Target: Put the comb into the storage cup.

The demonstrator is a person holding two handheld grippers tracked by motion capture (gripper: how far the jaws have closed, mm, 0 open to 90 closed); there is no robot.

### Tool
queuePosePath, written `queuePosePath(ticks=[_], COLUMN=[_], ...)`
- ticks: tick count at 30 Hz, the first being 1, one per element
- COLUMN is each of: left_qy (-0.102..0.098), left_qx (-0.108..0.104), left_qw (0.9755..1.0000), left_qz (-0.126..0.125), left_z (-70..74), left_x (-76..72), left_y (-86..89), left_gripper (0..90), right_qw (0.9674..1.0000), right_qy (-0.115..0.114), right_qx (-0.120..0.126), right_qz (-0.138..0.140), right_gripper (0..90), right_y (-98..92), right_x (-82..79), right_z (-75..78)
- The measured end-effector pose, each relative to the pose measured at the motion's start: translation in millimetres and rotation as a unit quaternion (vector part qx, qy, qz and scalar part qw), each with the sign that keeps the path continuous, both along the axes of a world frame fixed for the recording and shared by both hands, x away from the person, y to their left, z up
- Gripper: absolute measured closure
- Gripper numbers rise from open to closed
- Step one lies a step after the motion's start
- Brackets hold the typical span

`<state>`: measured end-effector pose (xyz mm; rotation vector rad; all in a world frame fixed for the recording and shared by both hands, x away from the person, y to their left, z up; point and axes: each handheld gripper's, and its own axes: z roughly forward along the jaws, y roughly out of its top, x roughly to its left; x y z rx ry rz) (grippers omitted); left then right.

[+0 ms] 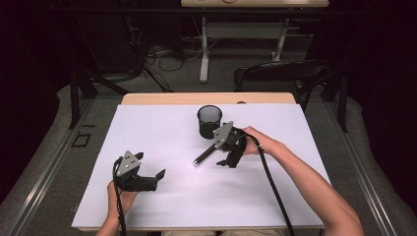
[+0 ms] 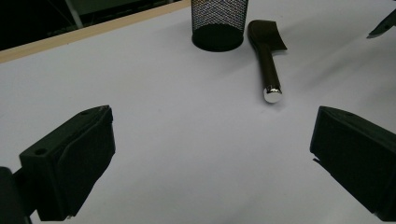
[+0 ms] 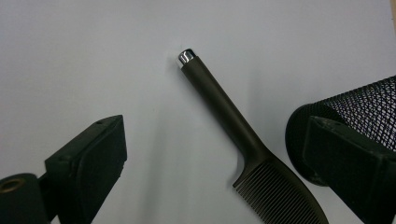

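Comb [image 3: 243, 135] lies flat beside the mesh cup [image 1: 209, 121]; right gripper [image 1: 227, 160] hovers over it, jaws wide apart, nothing clamped; left gripper [image 1: 150, 173] likewise spread, empty.

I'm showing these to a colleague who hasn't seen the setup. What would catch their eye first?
Probably the black mesh cup standing upright near the far middle of the white table. Next, the dark comb lying flat just beside it, its chrome-tipped handle pointing away from the cup. The right tool hovers over the comb, jaws open.

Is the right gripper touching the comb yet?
Apart. In the right gripper view the comb lies flat on the white table between the right gripper's open jaws, with bare table either side.
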<state>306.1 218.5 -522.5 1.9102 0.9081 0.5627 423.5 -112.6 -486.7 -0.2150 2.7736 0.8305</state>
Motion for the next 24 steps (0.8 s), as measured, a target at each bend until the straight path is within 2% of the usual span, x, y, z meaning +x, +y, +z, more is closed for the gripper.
queuePosePath(ticks=[5,13,18,24], left_qy=[0.0,0.003,0.003,0.002], left_qx=[-0.001,-0.007,-0.007,-0.007], left_qw=[1.0,1.0,0.9999,0.9999], left_qz=[-0.001,-0.006,-0.009,-0.01], left_z=[-0.1,-0.5,-0.8,-0.8], left_x=[0.5,0.8,1.3,1.6], left_y=[-0.1,0.6,-0.8,-1.0], left_gripper=[0.1,0.1,0.1,0.1], right_qw=[0.9999,0.9973,0.9955,0.9899], right_qy=[-0.002,-0.007,-0.009,-0.014], right_qx=[-0.011,-0.07,-0.086,-0.129], right_qz=[0.008,0.023,0.038,0.059], right_gripper=[6.6,8.4,11.2,13.8], right_y=[7.3,19.8,26.7,35.3], right_x=[5.8,15.3,19.4,23.0], right_z=[-1.5,-9.4,-12.3,-18.1])
